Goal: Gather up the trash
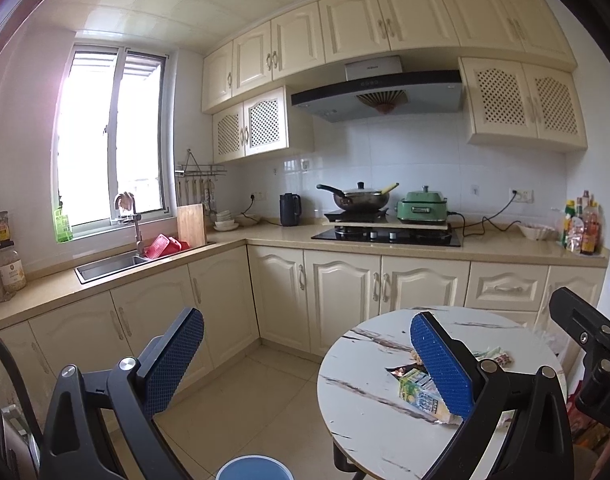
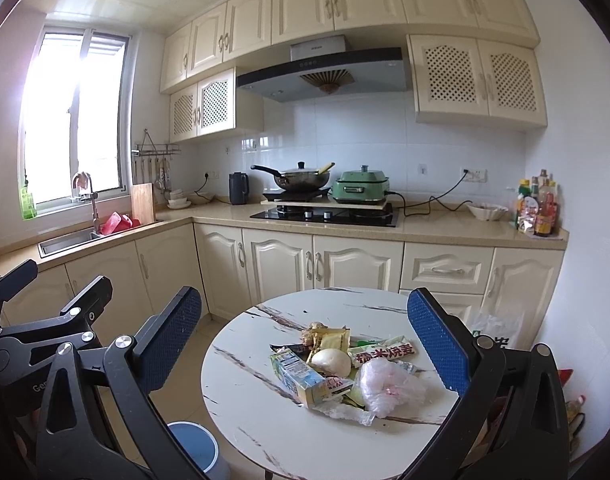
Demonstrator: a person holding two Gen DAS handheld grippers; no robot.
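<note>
A pile of trash lies on the round white marble table (image 2: 265,420): a green-yellow drink carton (image 2: 301,376), a crumpled clear plastic bag (image 2: 385,384), a printed snack wrapper (image 2: 385,354), a yellow wrapper (image 2: 331,338) and a pale round lump (image 2: 331,361). My right gripper (image 2: 305,348) hangs open above the table, its blue pads wide on either side of the pile. My left gripper (image 1: 309,364) is open too, held left of the table over the floor; its right pad covers part of the carton (image 1: 421,394). A blue bin (image 2: 195,446) stands on the floor by the table.
Cream kitchen cabinets run along the back and left, with a sink (image 2: 71,240), stove (image 2: 325,214), wok (image 2: 301,178), green cooker (image 2: 361,190) and sauce bottles (image 2: 539,210) on the counter. A plastic bag (image 2: 493,330) hangs right of the table. The tiled floor lies between table and cabinets.
</note>
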